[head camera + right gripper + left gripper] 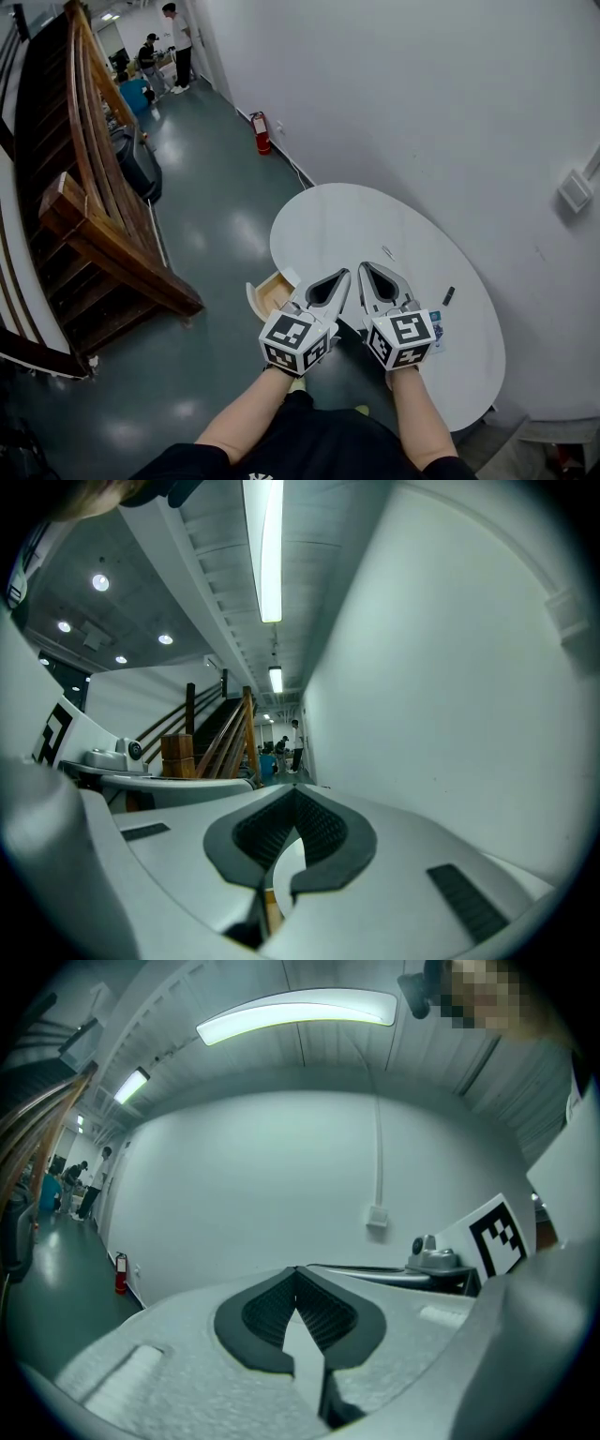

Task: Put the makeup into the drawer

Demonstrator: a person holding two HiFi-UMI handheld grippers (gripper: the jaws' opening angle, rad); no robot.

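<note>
A round white table [347,225] stands against the wall. Under its near-left edge a wooden drawer [272,292] is pulled open. On the table lie a small black makeup item [448,295], a thin pale item [387,251] and a blue-and-white packet [437,328] partly hidden by my right gripper's cube. Both grippers hover side by side over the table's near edge. My left gripper [343,274] [298,1269] is shut with nothing in it, just right of the drawer. My right gripper [365,266] [293,789] is also shut and holds nothing.
A wooden staircase [94,216] runs along the left. A red fire extinguisher [262,132] stands by the white wall [422,103]. Two people [164,52] are far down the corridor. Green floor [206,216] lies between the stairs and the table.
</note>
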